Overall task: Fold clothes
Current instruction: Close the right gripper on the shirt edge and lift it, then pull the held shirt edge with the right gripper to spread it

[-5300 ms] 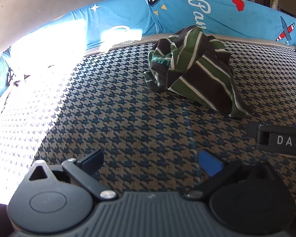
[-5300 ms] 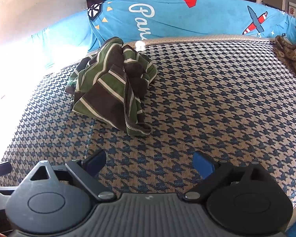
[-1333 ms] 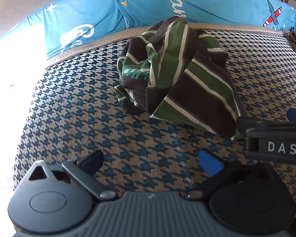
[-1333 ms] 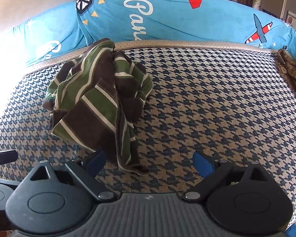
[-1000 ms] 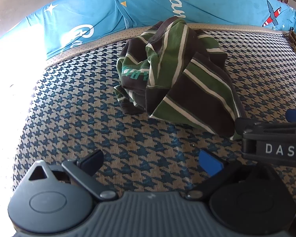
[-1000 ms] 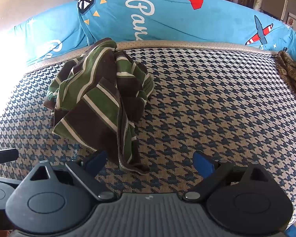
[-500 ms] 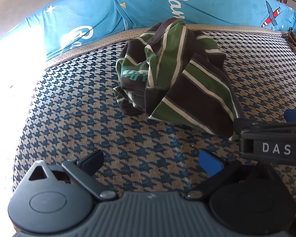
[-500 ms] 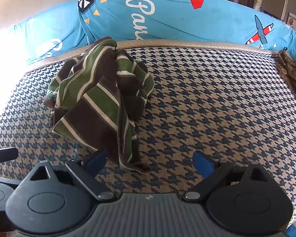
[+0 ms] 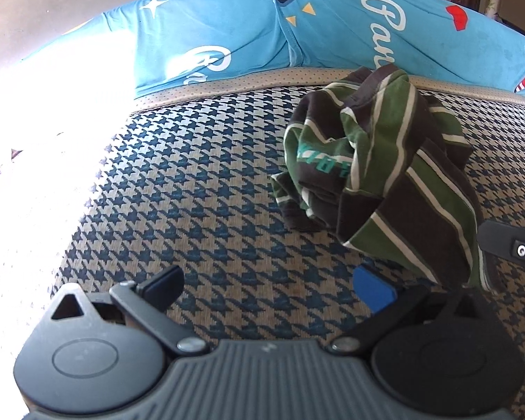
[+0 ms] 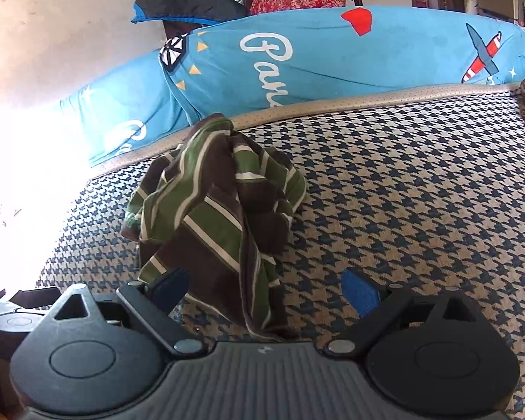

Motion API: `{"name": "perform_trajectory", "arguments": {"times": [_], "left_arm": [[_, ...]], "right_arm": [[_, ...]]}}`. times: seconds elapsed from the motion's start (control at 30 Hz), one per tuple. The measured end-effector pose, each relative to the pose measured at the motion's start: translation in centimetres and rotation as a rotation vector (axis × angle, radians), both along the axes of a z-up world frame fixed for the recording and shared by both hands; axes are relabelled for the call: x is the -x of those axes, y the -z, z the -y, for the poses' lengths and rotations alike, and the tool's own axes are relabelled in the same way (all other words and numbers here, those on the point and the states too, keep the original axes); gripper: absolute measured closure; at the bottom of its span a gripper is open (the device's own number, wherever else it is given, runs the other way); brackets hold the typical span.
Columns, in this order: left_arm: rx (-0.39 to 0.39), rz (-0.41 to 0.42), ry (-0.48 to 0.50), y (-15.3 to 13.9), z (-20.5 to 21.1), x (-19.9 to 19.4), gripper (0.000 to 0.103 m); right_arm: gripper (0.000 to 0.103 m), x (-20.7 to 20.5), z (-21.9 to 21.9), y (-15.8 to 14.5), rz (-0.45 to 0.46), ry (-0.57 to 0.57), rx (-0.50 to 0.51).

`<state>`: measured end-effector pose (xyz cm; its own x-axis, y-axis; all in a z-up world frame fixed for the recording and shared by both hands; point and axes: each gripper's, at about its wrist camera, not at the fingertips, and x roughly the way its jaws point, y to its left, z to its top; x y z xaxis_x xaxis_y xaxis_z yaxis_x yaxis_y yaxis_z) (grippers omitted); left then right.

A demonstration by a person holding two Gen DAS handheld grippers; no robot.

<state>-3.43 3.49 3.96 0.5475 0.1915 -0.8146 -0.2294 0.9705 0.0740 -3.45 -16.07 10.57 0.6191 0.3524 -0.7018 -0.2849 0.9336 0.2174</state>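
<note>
Green and brown striped garment [image 10: 213, 217] lying crumpled on the houndstooth mattress [image 10: 420, 192], right gripper [image 10: 264, 290] standing wide apart with its hem hanging between the fingers, left gripper [image 9: 269, 285] gaping empty beside, blue pillows [image 9: 227, 31] behind.

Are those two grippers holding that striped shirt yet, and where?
Nothing is held. The right gripper is open around the striped shirt's near hanging edge; the left gripper is open over bare mattress.

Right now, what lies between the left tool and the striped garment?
Only bare houndstooth mattress, seen in the left wrist view; the left tool sits open short of the crumpled striped garment.
</note>
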Motion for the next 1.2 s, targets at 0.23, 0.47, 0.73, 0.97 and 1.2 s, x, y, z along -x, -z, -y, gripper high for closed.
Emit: {"name": "perform_trajectory", "arguments": {"times": [0.23,0.47,0.73,0.97,1.2], "left_arm": [[0.019,0.014,-0.059,-0.6,-3.0,-0.2,0.0],[0.041,-0.001,-0.093,-0.3,-4.8,-0.1,0.0],[0.042,-0.027,-0.104,0.4,-4.5,-0.7,0.0],[0.034,-0.039,-0.106,0.7,-4.7,-1.0,0.0],[0.029,-0.05,-0.101,1.0,-4.5,-1.2,0.0]], "right_arm": [[0.027,-0.4,-2.1,0.3,0.003,-0.08,-0.027],[0.04,-2.2,-3.8,2.0,-0.03,-0.107,0.017],[0.086,-3.0,-4.3,3.6,-0.032,-0.149,0.027],[0.094,-2.3,-1.8,1.0,0.139,-0.067,-0.032],[0.094,-3.7,4.3,-1.9,0.328,0.345,0.073]]}}
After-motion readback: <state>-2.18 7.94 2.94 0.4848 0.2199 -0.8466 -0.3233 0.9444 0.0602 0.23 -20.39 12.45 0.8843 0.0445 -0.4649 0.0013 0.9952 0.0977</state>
